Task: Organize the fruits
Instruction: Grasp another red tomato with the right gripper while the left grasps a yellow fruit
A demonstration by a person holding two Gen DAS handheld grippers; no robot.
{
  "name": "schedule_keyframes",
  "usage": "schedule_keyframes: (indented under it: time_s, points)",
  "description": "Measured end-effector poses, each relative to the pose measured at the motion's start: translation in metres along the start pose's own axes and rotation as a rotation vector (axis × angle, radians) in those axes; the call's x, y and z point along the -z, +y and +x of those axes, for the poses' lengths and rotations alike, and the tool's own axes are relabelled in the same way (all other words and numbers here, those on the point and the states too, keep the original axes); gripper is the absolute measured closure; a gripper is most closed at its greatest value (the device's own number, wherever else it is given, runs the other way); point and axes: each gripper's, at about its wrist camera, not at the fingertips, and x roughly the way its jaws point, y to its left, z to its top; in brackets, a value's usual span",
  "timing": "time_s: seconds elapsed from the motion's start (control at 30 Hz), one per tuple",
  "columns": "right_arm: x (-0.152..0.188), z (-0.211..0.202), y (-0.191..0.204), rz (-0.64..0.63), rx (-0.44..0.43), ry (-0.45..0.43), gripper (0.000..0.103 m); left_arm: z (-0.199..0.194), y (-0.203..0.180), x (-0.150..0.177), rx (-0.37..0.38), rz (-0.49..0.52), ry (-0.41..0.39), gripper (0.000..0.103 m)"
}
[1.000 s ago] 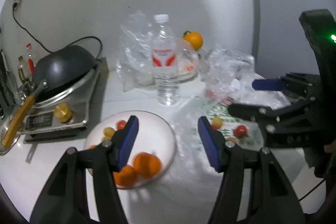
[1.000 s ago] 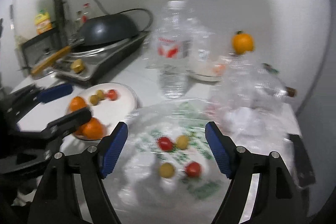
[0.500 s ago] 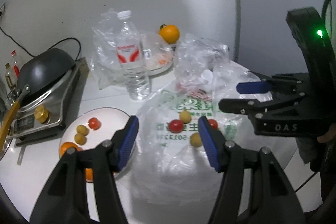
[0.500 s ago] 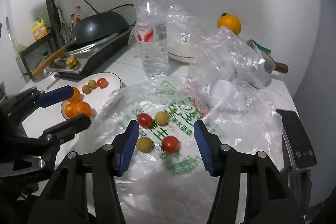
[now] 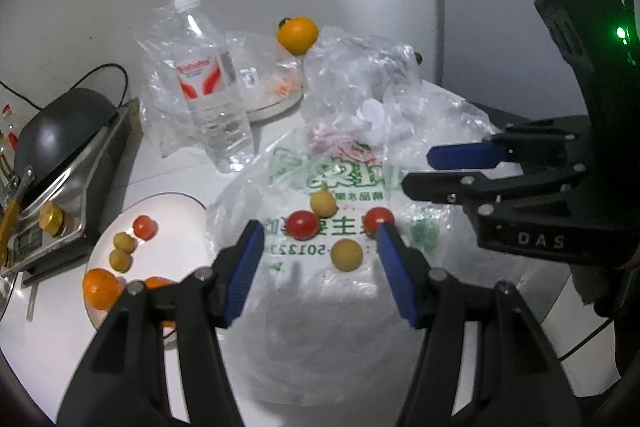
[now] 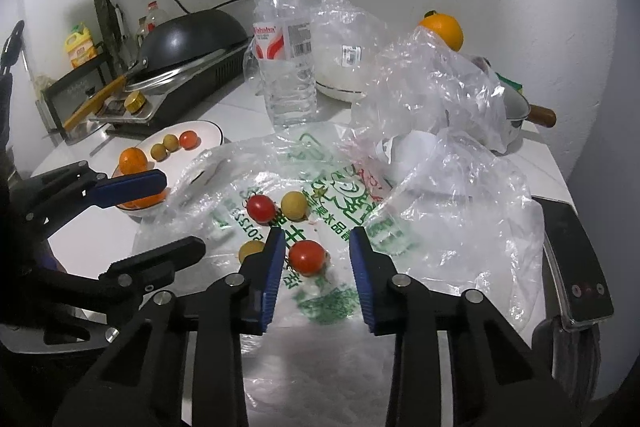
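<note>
Two red cherry tomatoes and two yellow ones lie on a printed plastic bag point(image 6: 340, 195). My right gripper point(image 6: 317, 235) hangs low over the bag and its jaws are closing, with the near red tomato point(image 6: 307, 257) between the pads. A gap still shows on that tomato's right side. My left gripper point(image 5: 318, 229) stands open above the bag, and the other red tomato point(image 5: 303, 225) and a yellow one point(image 5: 347, 254) sit just past its tips. A white plate point(image 5: 172, 199) at the left holds oranges, small yellow fruits and a red tomato.
A water bottle point(image 6: 284, 59) stands behind the bag. A wok on a stove point(image 6: 188, 39) is at the far left. Crumpled clear bags point(image 6: 436, 87) with an orange point(image 6: 442, 31) behind them fill the back right. A black device point(image 6: 572, 259) lies at the right edge.
Both grippers have come down over the printed bag, and the left view has swung from the plate to the bag. The right jaws have narrowed around the near red tomato.
</note>
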Motion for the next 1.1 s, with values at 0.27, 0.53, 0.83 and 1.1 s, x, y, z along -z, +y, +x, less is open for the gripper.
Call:
schedule_keyframes:
  time_s: [0.27, 0.53, 0.83, 1.1]
  points:
    - [0.002, 0.020, -0.003, -0.019, -0.043, 0.047, 0.068, 0.021, -0.003, 0.001, 0.003, 0.003, 0.056, 0.044]
    - [0.002, 0.041, -0.005, -0.029, -0.094, 0.100, 0.068, 0.043, -0.005, 0.007, 0.016, 0.015, 0.123, 0.055]
    - [0.000, 0.057, -0.005, -0.050, -0.139, 0.146, 0.068, 0.060, -0.010, 0.012, 0.039, 0.029, 0.176, 0.064]
    - [0.003, 0.069, -0.006, -0.052, -0.157, 0.181, 0.068, 0.069, -0.014, 0.011, 0.056, 0.042, 0.199, 0.067]
